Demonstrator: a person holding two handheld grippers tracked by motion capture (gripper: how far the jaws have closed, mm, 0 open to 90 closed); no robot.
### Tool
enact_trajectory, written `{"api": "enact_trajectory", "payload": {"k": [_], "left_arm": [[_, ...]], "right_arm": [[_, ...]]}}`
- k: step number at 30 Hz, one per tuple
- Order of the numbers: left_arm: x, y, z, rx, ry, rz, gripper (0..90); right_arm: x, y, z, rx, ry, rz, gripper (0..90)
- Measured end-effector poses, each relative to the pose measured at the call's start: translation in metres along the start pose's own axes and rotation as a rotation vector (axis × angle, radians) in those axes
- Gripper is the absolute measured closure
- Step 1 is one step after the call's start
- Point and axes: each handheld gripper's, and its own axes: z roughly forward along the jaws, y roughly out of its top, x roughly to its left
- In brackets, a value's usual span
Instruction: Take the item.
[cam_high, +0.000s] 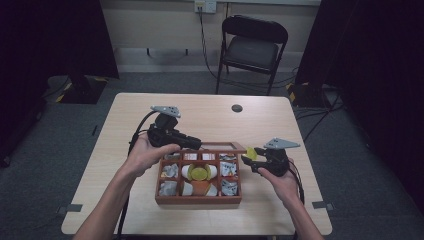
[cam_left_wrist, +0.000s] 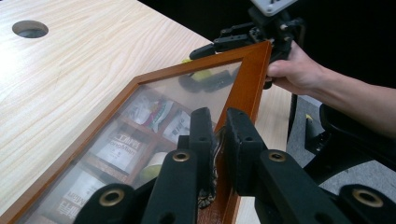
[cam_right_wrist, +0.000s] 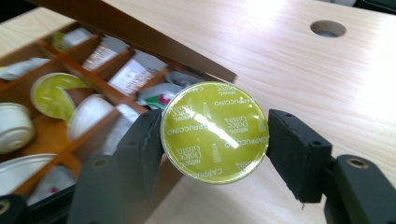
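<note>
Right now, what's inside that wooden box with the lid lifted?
The wooden box holds white coffee capsules, some with yellow-green tops, and paper sachets in its compartments. The raised lid, its pane hazy, blurs the back row, and dividers hide what lies deeper.

- Coffee capsule (cam_right_wrist: 215, 132), yellow-green foil top, seen in the right gripper view: printed "NESCAFÉ Dolce Gusto" and "CAPPUCCINO", repeated across the foil; the text stands upside down.
- Sachets (cam_left_wrist: 122, 148) in the wooden box (cam_high: 198, 199), seen through the glazed lid (cam_left_wrist: 250, 79) in the left gripper view: dark print present, too blurred to read.
- High view: no legible text.
</note>
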Motion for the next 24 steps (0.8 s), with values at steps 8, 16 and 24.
{"api": "enact_trajectory", "payload": {"k": [8, 16, 24], "left_arm": [[0.0, 0.0, 0.0, -0.003, 0.001, -0.001, 81.8], [0.0, 0.0, 0.0, 0.0, -0.005, 0.001, 81.8], [0.0, -0.001, 0.001, 0.002, -0.005, 0.003, 81.8]], "right_arm": [[-0.021, 0.0, 0.015, 0.022, -0.049, 0.025, 37.0], [-0.04, -0.007, 0.035, 0.066, -0.1, 0.063, 37.0], [-0.044, -0.017, 0.051, 0.105, -0.118, 0.09, 37.0]]}}
